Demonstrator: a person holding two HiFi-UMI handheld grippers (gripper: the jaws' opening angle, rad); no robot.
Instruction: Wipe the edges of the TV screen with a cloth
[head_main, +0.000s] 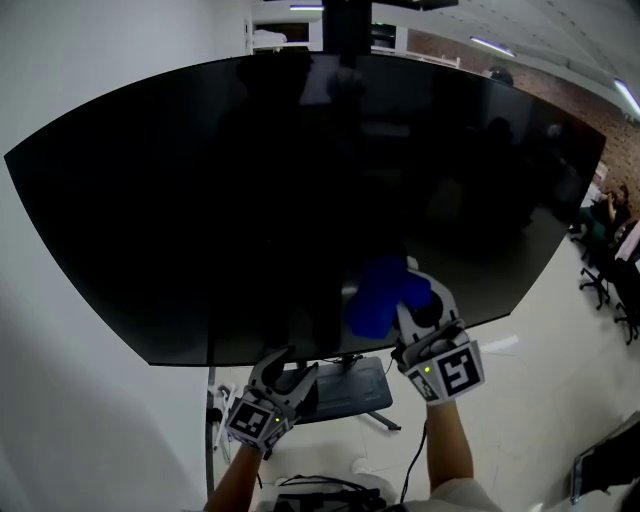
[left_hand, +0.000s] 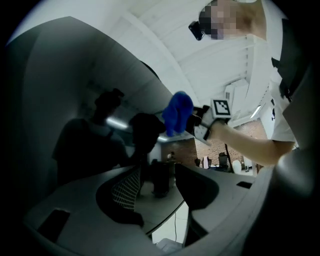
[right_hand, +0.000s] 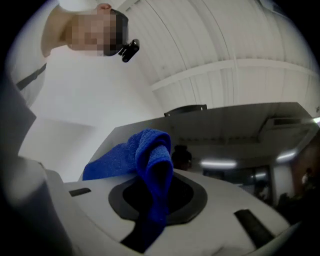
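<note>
Item one: TV screen (head_main: 300, 200), a wide, glossy black panel with a thin dark bezel; its glass mirrors the room faintly. Item two: cloth (head_main: 385, 295), bright blue microfibre with a fine looped nap, bunched into a soft fold. It sits at about 5 o'clock on the panel, just above the lower edge; I cannot tell whether it touches the glass. Item three: right gripper (head_main: 418, 298), a grey moulded shell with black pads and a marker cube. My right gripper view shows its jaws clamped on the cloth (right_hand: 150, 160), which rises between them and droops over to 9 o'clock. Item four: left gripper (head_main: 285, 362), of the same make, at 6 o'clock just below the lower bezel. Its own view shows the jaws standing apart with nothing between them, one pad cross-hatched. Item five: stand base (head_main: 350, 392), a flat dark plate under the panel. Surroundings: pale glossy floor (head_main: 530, 400), plain white wall (head_main: 80, 60) at 10 o'clock, brick wall (head_main: 560, 90) at 2 o'clock, office chairs (head_main: 600, 280) at 3 o'clock.
</note>
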